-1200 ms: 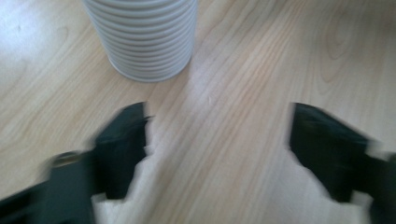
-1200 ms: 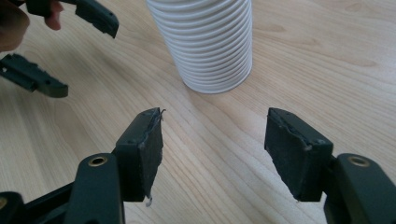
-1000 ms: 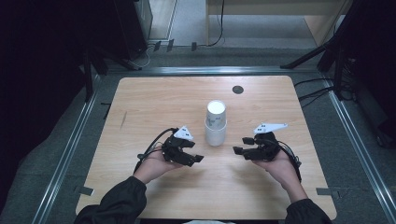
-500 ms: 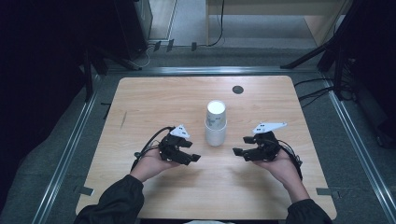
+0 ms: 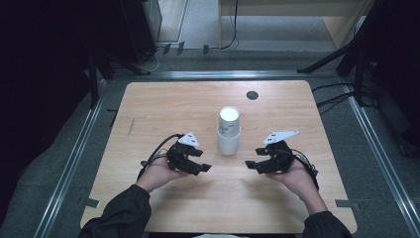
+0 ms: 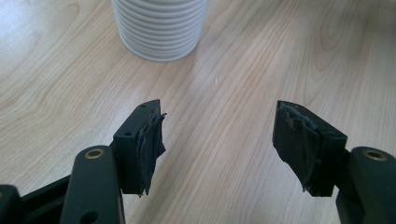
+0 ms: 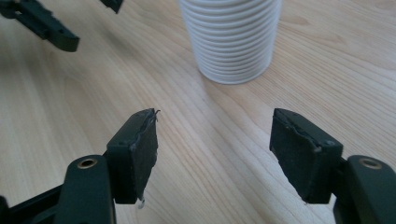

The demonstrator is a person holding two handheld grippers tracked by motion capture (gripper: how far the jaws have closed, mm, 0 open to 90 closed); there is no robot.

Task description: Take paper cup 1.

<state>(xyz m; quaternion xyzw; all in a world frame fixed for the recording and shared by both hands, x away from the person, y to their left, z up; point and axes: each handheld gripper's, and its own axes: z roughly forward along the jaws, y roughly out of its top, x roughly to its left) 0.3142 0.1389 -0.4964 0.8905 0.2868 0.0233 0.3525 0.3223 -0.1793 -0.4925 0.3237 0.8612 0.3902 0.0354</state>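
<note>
I find both the left gripper (image 5: 198, 167) and right gripper (image 5: 254, 164) gaping, empty, flanking the cup stack (image 5: 229, 131); right jaws just narrowed.

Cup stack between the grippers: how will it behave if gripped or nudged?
The cup stack stands tall on a narrow base, so a high sideways nudge will likely tip it. It looks like thin paper: probably light, and a hard squeeze may dent it. The ribbed wall should give the pads some hold.
</note>
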